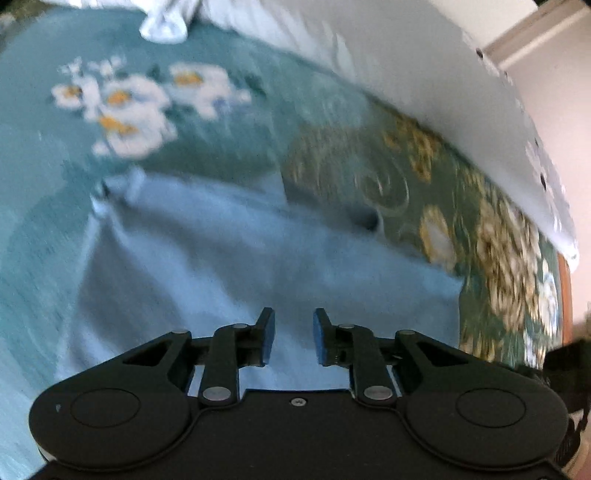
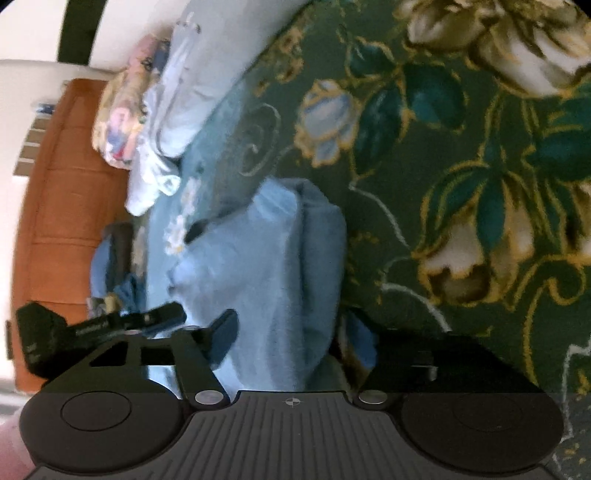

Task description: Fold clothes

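While light-blue garment (image 2: 266, 258) lies limp, soft: take at folded edge. L gripper (image 1: 293, 338) gapped, empty; R gripper (image 2: 288, 332) straddles cloth, clamp unclear.

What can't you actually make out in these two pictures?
Left wrist view: motion blur smears the blue garment; its kind is unclear.
Right wrist view: shadow hides one finger of the right claw; grip uncertain.
Left wrist view: top edge crops the white laundry.

garment (image 1: 236, 258) on bedspread (image 1: 44, 155) | pillow (image 1: 424, 74) behind garment
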`<state>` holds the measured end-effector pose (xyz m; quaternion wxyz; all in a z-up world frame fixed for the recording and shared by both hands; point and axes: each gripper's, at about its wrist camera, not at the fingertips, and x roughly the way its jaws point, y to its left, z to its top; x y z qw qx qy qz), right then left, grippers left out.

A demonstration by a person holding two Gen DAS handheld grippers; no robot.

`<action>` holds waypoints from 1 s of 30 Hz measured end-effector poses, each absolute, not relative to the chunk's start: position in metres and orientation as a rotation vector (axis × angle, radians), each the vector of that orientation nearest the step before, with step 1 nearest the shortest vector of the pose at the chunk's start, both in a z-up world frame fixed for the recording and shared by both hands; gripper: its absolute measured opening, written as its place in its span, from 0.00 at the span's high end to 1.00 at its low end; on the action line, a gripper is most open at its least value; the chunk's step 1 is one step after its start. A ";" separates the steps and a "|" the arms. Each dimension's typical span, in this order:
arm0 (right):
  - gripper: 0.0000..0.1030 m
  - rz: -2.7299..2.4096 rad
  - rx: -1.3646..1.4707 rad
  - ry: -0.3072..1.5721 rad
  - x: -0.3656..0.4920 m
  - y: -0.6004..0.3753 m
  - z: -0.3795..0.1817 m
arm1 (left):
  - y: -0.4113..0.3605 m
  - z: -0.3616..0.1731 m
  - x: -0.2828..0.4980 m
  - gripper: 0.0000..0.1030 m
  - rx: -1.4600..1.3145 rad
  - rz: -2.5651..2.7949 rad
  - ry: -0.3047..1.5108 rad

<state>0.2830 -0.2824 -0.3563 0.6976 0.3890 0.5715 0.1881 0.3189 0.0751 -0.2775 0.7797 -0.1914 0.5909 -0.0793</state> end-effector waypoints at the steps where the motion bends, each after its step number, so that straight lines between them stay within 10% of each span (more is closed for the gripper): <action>1: 0.61 0.412 0.875 1.280 0.282 -0.284 -0.358 | 0.072 -0.280 0.317 0.88 -0.422 -0.179 1.287; 9: 0.87 0.381 0.949 1.316 0.282 -0.286 -0.368 | 0.060 -0.300 0.315 0.91 -0.385 -0.225 1.324; 30: 0.92 0.285 0.777 1.279 0.290 -0.236 -0.291 | 0.083 -0.299 0.309 0.91 -0.444 -0.241 1.247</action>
